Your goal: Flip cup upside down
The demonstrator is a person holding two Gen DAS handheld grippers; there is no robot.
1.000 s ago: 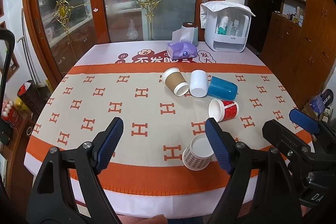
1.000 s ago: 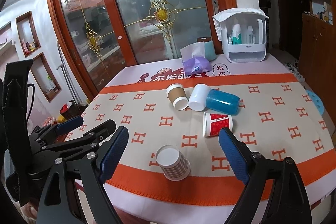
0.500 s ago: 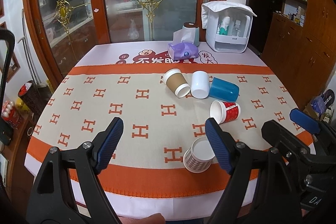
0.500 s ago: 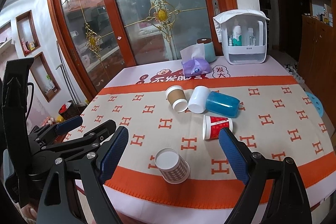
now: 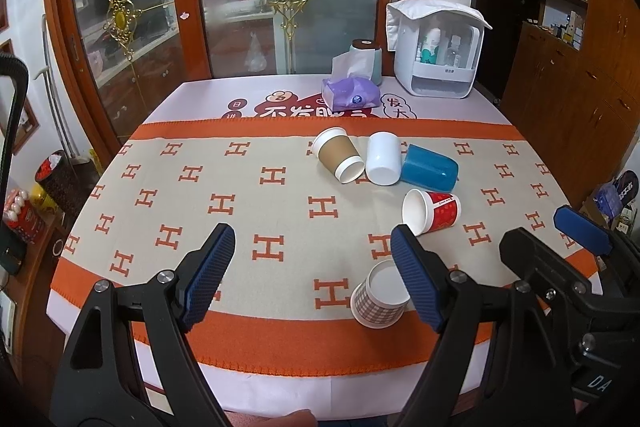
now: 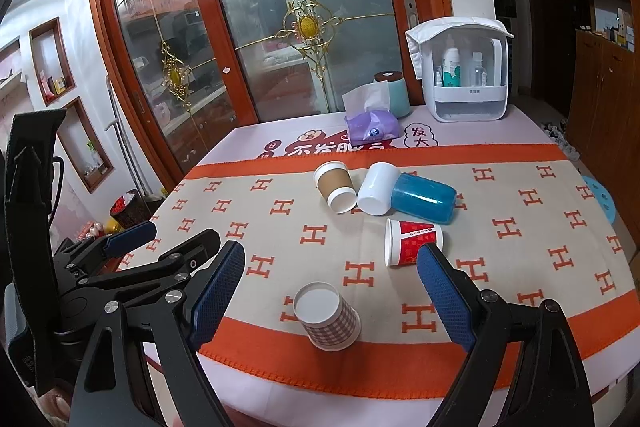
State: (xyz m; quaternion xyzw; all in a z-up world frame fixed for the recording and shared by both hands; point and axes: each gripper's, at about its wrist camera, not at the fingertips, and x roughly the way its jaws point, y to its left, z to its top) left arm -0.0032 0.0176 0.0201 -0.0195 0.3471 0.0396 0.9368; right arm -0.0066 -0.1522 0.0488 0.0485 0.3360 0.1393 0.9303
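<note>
**Red paper cup lies on its side, nearest of four tipped cups**

Red paper cup lies right of centre in the right wrist view, mouth towards the left of the frame, alone on the patterned cloth. It is probably very light, thin-walled and easily crushed, so a gentle pinch across the middle of the wall, away from the soft open rim, looks safest. Being round, it may roll away from a nudge.

Below and left of it a checked cup stands close to the orange border at the table's front edge. Its wider end seems to be down, though I cannot be sure. Above, a brown sleeved cup, a white cup and a blue cup lie on their sides in a tight row, each touching the next or nearly so. They leave little room between them.

The right gripper hangs over the front edge with its tongs wide apart and holds nothing. The left gripper is likewise spread and empty. Bare cloth spreads across the left half. A tissue pack sits well behind the cups.
</note>
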